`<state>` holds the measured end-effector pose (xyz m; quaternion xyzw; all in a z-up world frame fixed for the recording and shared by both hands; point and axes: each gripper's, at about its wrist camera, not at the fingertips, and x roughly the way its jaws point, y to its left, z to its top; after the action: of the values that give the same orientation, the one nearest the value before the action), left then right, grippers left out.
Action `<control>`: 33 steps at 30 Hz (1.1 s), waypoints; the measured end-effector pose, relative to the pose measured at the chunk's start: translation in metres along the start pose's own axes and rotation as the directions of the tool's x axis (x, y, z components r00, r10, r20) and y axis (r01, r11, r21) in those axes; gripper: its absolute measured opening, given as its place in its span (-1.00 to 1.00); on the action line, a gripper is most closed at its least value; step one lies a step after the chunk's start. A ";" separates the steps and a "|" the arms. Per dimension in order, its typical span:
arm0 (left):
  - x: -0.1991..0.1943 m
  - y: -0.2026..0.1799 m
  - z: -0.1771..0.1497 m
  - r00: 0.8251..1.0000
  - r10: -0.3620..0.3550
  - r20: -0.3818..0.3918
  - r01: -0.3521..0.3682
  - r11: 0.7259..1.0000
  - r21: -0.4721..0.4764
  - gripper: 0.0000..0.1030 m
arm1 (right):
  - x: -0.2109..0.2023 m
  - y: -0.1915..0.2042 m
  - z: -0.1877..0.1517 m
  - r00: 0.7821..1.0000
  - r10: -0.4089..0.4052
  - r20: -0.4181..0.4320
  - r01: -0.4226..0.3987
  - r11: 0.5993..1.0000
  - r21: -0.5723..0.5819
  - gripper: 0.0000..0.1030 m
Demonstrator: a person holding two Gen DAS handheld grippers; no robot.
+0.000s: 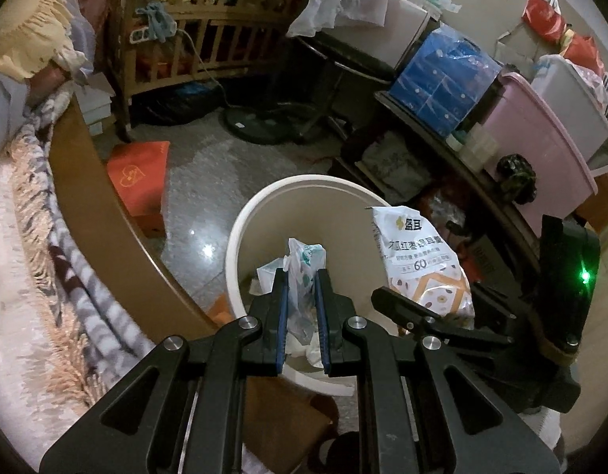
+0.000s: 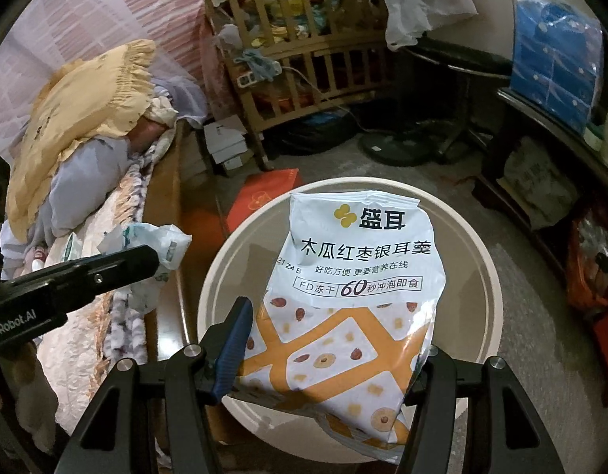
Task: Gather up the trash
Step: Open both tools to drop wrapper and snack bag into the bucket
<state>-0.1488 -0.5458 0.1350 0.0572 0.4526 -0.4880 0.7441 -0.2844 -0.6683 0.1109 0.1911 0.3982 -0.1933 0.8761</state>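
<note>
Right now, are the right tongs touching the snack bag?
Touching. The right wrist view shows the right tongs closed on the snack bag, the blue pad pressed against its left edge, above the bin.

The left gripper point(image 1: 302, 288) was held pointing down and forward, its two fingers closed close together. The right gripper point(image 2: 331, 339) stood just beside it, its fingers wider apart, also clamped.

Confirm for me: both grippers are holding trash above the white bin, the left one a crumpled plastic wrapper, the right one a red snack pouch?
Not quite. The pouch in the right gripper is white with orange patterning, as the right wrist view shows. The rest holds: the left gripper pinches a crumpled plastic wrapper above the white bin.
</note>
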 end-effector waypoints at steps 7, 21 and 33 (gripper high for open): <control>0.010 -0.002 -0.002 1.000 -0.001 -0.011 0.001 1.000 0.001 -0.79 | 0.003 -0.006 -0.001 1.000 -0.008 -0.010 0.008 1.000 0.014 0.13; 0.024 -0.006 -0.002 1.000 -0.010 -0.023 0.010 1.000 0.010 -0.79 | 0.006 -0.020 -0.004 0.999 -0.029 -0.027 0.030 0.998 0.049 0.13; 0.033 -0.005 -0.003 0.998 -0.048 -0.030 0.048 0.999 0.001 -0.76 | 0.009 -0.028 -0.005 0.998 -0.035 -0.044 0.039 0.996 0.082 0.26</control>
<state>-0.1505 -0.5691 0.1104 0.0544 0.4644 -0.5051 0.7254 -0.2957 -0.6914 0.0952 0.2237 0.4120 -0.2217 0.8550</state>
